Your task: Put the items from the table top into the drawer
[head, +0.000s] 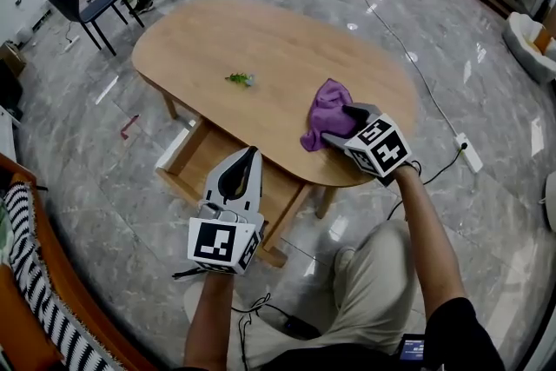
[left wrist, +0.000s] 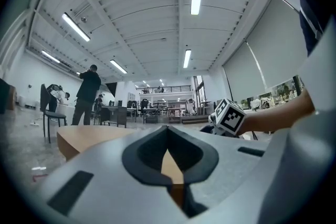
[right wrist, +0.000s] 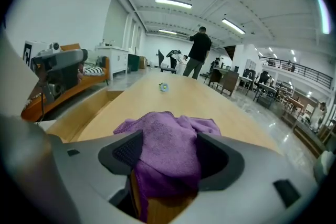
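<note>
left gripper [head: 251, 154] waits closed and empty beside table [head: 226, 35]; right gripper [right wrist: 170, 157], jaws wide, straddles cloth [head: 323, 110] to grab it.

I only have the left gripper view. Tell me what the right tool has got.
Observer: Nothing gripped. The right tool is open, with a purple cloth lying between its jaws on the table.
Operator: Report the drawer.
Observer: The drawer is pulled out from under the table's edge, on the person's left.
Operator: List what else is on top.
Observer: Besides the cloth, only a small green thing, near the middle.
</note>
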Demonstrator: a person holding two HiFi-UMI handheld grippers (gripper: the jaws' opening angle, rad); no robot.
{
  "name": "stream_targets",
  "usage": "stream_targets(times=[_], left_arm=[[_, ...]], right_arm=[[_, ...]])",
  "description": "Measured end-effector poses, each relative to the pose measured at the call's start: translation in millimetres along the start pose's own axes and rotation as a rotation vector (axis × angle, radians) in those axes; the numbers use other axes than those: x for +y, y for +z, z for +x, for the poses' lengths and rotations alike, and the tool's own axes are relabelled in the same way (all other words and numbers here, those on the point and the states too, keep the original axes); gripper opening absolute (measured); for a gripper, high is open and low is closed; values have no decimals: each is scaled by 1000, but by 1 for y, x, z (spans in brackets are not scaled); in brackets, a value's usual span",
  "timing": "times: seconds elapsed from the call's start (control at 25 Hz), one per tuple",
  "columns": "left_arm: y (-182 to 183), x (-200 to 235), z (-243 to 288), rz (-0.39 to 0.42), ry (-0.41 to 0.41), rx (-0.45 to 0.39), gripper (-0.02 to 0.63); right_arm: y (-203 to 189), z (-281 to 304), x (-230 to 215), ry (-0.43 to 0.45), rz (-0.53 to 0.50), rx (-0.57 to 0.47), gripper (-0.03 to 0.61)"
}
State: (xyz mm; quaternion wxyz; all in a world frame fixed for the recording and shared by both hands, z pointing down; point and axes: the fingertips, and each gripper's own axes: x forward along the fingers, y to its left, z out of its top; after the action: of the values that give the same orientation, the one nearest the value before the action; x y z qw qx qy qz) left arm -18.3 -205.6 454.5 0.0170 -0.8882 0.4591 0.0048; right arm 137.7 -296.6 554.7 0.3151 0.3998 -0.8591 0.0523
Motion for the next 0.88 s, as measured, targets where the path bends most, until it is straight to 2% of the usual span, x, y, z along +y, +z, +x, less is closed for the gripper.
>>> stream_targets(times=[0.36, 0.4, 0.48, 0.88], left_arm=[[-7, 4, -1, -13, 7, 0, 3], [-7, 4, -1, -14, 7, 0, 3], [-7, 3, -1, -16, 7, -1, 3], [-4, 5, -6, -12, 16, -7, 3]], right_arm=[[-6, 2, -4, -5, 66, 31, 292], [-6, 1, -5, -13, 63, 35, 277], [-5, 0, -7, -39, 46, 42, 131], [-5, -2, -6, -41, 76, 34, 92]])
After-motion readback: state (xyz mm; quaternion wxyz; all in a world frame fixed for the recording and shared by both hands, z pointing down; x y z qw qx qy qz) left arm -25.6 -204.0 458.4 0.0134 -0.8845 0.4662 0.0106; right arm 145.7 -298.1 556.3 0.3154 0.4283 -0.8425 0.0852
